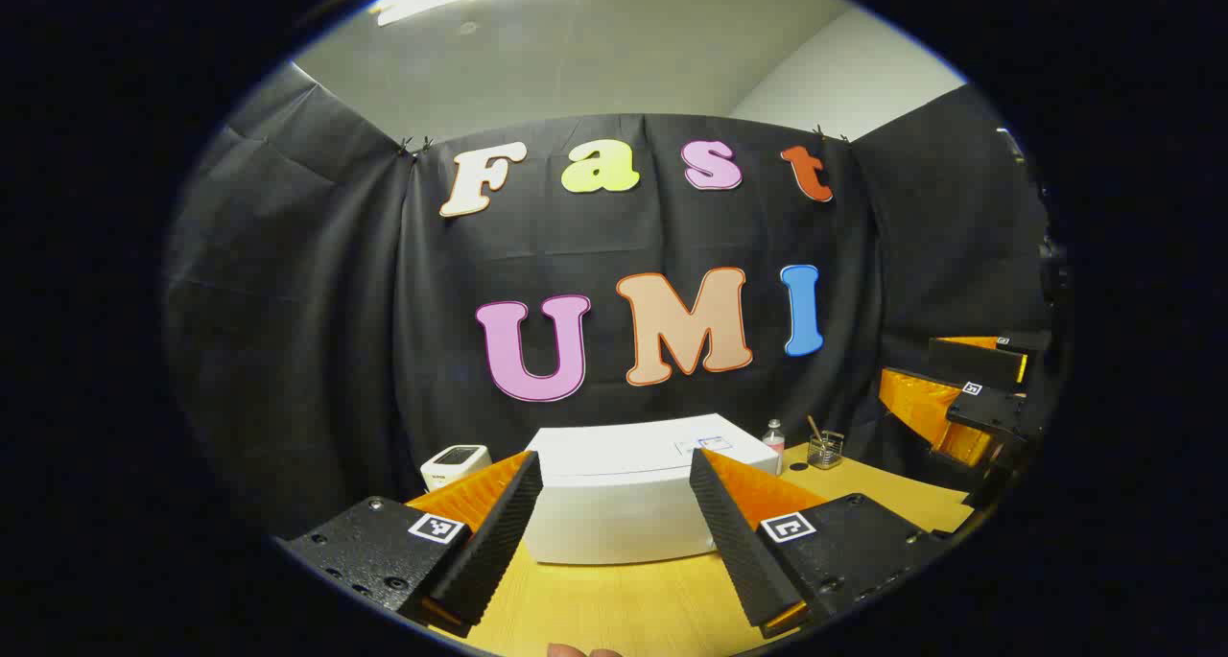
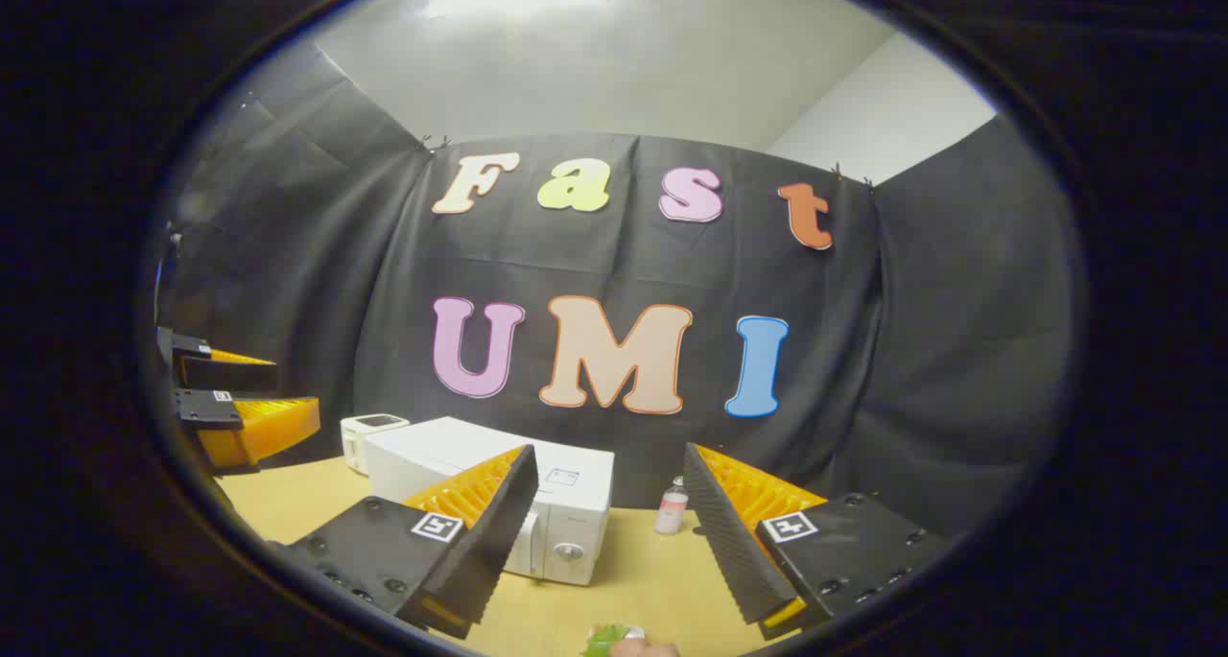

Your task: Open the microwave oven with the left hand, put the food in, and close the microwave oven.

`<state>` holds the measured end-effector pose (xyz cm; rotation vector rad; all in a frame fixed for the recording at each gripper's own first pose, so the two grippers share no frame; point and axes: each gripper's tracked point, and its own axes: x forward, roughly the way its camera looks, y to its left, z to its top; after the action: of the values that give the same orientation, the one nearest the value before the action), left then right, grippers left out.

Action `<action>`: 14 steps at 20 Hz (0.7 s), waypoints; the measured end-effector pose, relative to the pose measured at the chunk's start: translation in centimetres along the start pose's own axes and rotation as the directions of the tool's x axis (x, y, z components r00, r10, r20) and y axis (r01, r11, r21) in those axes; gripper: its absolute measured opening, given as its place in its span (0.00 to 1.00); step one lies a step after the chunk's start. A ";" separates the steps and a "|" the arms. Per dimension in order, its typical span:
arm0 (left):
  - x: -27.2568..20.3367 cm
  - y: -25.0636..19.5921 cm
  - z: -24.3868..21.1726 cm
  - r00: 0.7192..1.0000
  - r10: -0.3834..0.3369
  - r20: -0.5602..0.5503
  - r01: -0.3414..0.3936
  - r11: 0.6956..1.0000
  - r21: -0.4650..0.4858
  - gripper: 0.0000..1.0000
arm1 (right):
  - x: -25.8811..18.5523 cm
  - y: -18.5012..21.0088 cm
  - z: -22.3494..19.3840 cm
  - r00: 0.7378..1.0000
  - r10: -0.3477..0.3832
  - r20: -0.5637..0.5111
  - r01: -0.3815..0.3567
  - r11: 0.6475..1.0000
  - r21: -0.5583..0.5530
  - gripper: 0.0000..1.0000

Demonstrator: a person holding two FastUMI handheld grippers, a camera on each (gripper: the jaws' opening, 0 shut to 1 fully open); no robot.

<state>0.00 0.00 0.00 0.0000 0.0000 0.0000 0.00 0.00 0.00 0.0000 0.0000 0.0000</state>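
Fingers of the left gripper (image 1: 614, 532) stand spread wide with nothing between them, and the white microwave oven (image 1: 633, 489) sits straight ahead, framed in the gap, well apart from the tips on the wooden table (image 1: 614, 609). From this side the microwave shows a plain white face, its long axis running left to right across the line of the fingers; whether this face carries a handle I cannot tell. The right gripper (image 2: 609, 542) is likewise spread and empty, and in the right gripper view the microwave lies ahead and to the left, its control knob (image 2: 568, 551) just past the left finger (image 2: 484, 532). At the near edge of that view a bit of green food (image 2: 606, 640) peeks in, too cropped to identify. The left gripper looks squarer to the microwave and so better placed for opening, which is not yet begun. A small bottle (image 2: 672, 509) stands to the right of the microwave.
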 end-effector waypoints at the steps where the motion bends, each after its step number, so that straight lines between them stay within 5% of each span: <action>1: 0.0 -0.1 -0.1 1.000 0.000 -0.001 0.000 1.000 0.001 0.96 | -0.1 -0.1 -0.2 1.000 -0.001 -0.004 0.001 1.000 0.002 0.97; 14: 0.0 -0.8 0.1 1.000 -0.004 -0.004 0.004 1.000 0.016 0.96 | 0.2 -0.5 -0.2 1.000 0.016 -0.010 -0.016 1.000 0.024 0.97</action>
<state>0.00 -0.80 0.15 0.0163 0.0044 -0.0037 0.18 -0.48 -0.20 0.0241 0.0098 0.0162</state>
